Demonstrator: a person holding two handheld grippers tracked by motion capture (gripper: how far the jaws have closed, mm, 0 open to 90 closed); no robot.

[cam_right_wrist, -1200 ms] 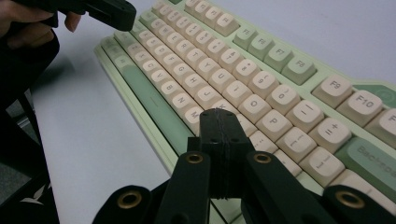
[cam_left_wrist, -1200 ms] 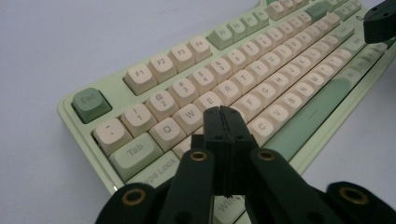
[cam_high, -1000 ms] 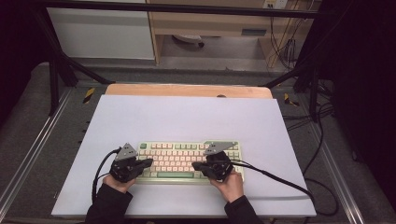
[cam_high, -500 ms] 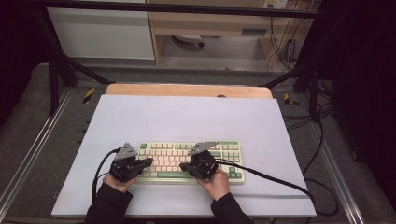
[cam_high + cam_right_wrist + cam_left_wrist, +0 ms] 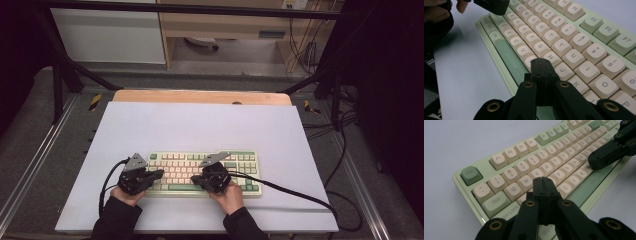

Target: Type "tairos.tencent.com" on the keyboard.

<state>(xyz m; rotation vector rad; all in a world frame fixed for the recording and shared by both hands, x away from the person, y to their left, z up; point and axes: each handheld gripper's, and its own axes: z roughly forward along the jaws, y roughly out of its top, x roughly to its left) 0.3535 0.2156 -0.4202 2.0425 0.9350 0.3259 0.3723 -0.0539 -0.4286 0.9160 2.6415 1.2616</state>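
We have the left gripper (image 5: 156, 174) at about 7 o'clock on the white table (image 5: 200, 125), jaws pressed together with nothing between them. In the left gripper view its joined tips (image 5: 543, 185) sit over the left letter block, near the Q, W, E keys; whether they touch a key we cannot tell. The keyboard (image 5: 245, 161) is pale green with cream keys and lies at 6 o'clock on the table, long side parallel to the near edge, both grippers over its front half. The left gripper covers its left end, near the Esc key (image 5: 470, 173) corner. At about 5 o'clock of table centre we have the right gripper (image 5: 196, 180), jaws also pressed together and holding nothing. In the right gripper view its tips (image 5: 541, 65) sit over the middle of the letter rows, around H and J, just above the green spacebar (image 5: 510, 58). The two grippers are near each other, not touching. A black cable (image 5: 295, 192) trails from the right gripper toward 4 o'clock, off the table edge.
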